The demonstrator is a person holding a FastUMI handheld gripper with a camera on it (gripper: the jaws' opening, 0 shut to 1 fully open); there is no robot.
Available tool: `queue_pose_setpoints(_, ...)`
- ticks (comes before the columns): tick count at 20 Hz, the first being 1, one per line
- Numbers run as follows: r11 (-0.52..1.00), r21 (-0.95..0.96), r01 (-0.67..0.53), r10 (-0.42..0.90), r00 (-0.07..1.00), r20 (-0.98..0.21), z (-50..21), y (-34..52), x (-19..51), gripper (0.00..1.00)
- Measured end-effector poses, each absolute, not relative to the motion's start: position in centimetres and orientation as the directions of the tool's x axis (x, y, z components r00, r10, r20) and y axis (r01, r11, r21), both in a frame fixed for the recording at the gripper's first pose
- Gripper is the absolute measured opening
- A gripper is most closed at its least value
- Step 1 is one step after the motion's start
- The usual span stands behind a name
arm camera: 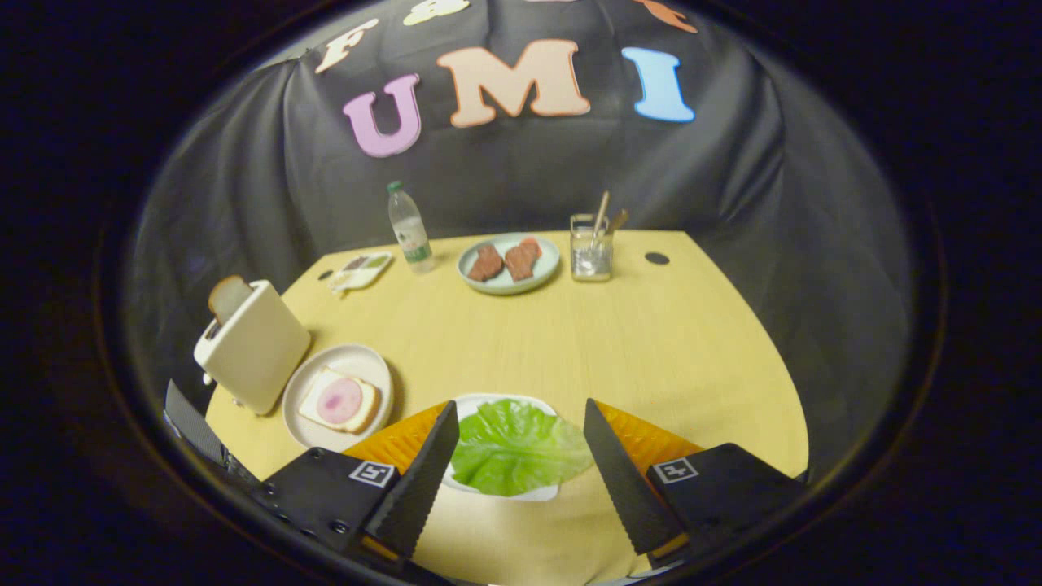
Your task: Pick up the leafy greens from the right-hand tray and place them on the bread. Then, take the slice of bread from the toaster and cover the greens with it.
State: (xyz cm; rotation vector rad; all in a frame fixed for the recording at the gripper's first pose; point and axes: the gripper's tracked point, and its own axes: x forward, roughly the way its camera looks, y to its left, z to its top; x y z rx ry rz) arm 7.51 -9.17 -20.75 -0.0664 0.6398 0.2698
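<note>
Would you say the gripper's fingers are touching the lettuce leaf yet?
Cannot tell: in the gripper view the open fingers flank the lettuce leaf, but their height above it is unclear.

A staged kitchen booth: a wooden table (635, 342) with toaster (254, 346), plates and water bottle (409, 228) against draped black cloth.
</note>
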Motion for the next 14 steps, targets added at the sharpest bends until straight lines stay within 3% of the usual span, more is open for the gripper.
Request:
queue_pose_setpoints(7,0.949,0.23,-0.215,0.312,0.53,-0.788,-27.7,-12.5,8.9,0.98)
queue_pose_setpoints(14,0.934,0.305,-0.185,0.355,0.394,-0.848,-30.9,-13.2,9.6,0.96)
